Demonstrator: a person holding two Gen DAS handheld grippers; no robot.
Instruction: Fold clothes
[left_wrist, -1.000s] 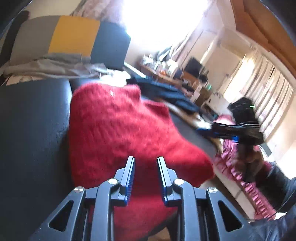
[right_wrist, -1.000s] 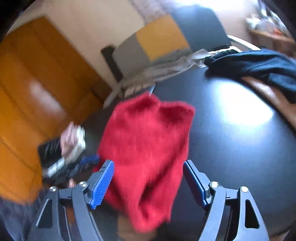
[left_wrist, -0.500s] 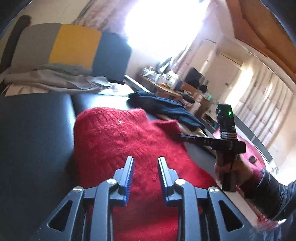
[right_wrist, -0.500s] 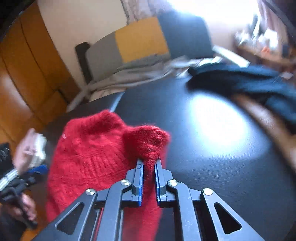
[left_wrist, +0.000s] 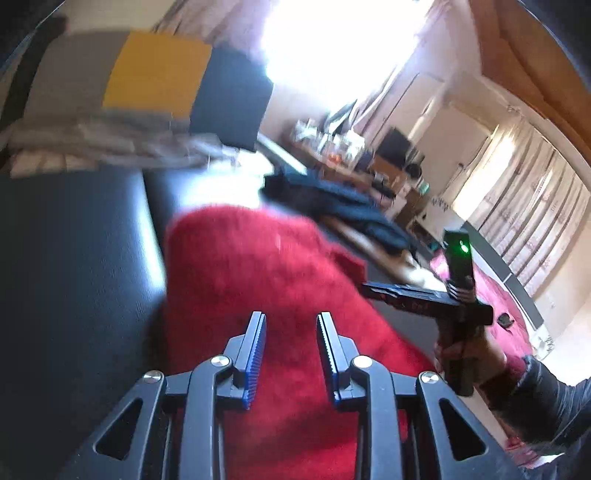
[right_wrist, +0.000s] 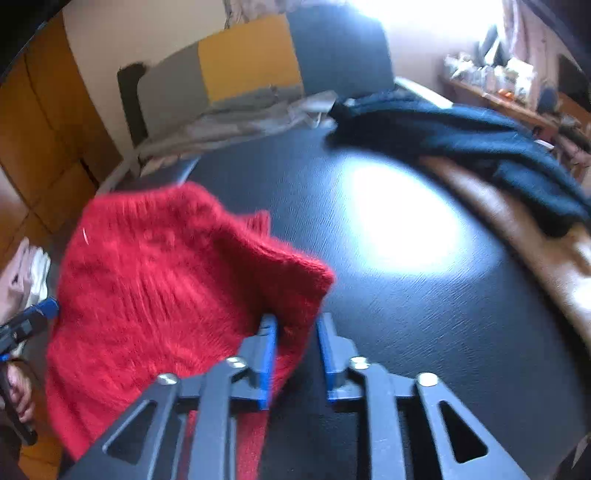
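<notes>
Between my right jaws sits a fold of the red sweater (right_wrist: 159, 280). My right gripper (right_wrist: 295, 354) is opening now, so the blue pads stand a little apart. The left pad touches the wool, and I see a gap by the right pad. The rest of the sweater spreads out to the left of these jaws, lying on the black table (right_wrist: 406, 295). Past my right jaws, far across the table, lies a dark blue cloth (right_wrist: 461, 144). Far ahead and a bit to the left is a chair back (right_wrist: 251, 62) in grey, yellow and dark blue, with grey cloth (right_wrist: 236, 122) piled under it.

My left gripper (left_wrist: 291, 354) has its jaws apart with nothing between them. The red sweater (left_wrist: 258, 280) lies under and ahead of these jaws, all fuzzy and blurred. To the right of my left jaws I can see my right gripper (left_wrist: 417, 295) from the side, black with a green light on top, and my right hand (left_wrist: 469, 354) holding it. The black table (left_wrist: 74, 277) shows to the left of my left jaws
</notes>
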